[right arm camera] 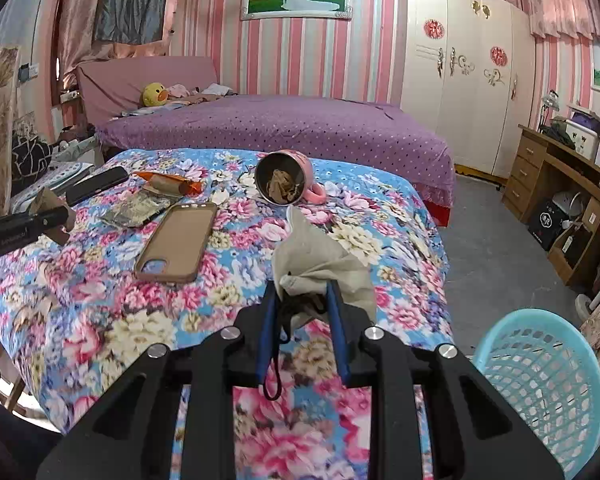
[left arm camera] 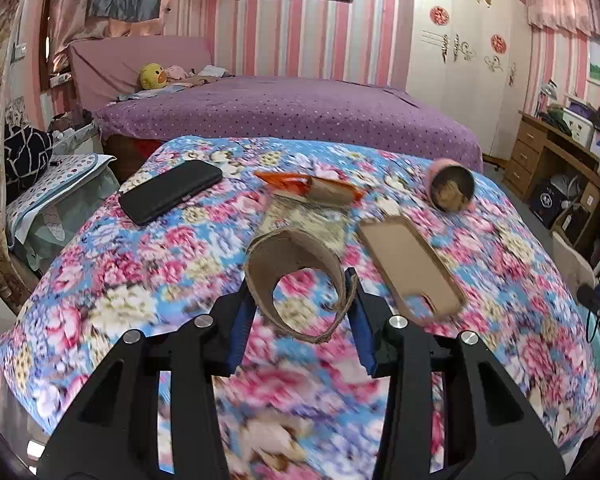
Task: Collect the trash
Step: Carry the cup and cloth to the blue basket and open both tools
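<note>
The left gripper (left arm camera: 302, 300) is clamped on a flattened cardboard ring (left arm camera: 300, 280), held above the floral cloth (left arm camera: 140, 280) and tilted down toward it. The right gripper (right arm camera: 302, 292) pinches a crumpled grey mask (right arm camera: 320, 264) over the same cloth, also angled downward, near its right edge.

Pink striped walls (right arm camera: 228, 60), purple bed (right arm camera: 284, 124), white wardrobe (right arm camera: 460, 80), wooden desk (right arm camera: 540, 168)

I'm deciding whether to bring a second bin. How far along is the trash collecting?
Done: nothing visibly; the basket shows no trash where its inside is visible. In hand: the left gripper holds a cardboard ring, the right gripper a face mask, beside the basket. Left on the floral cloth: an orange wrapper, a crumpled packet, and scraps inside the tipped pink mug.
</note>
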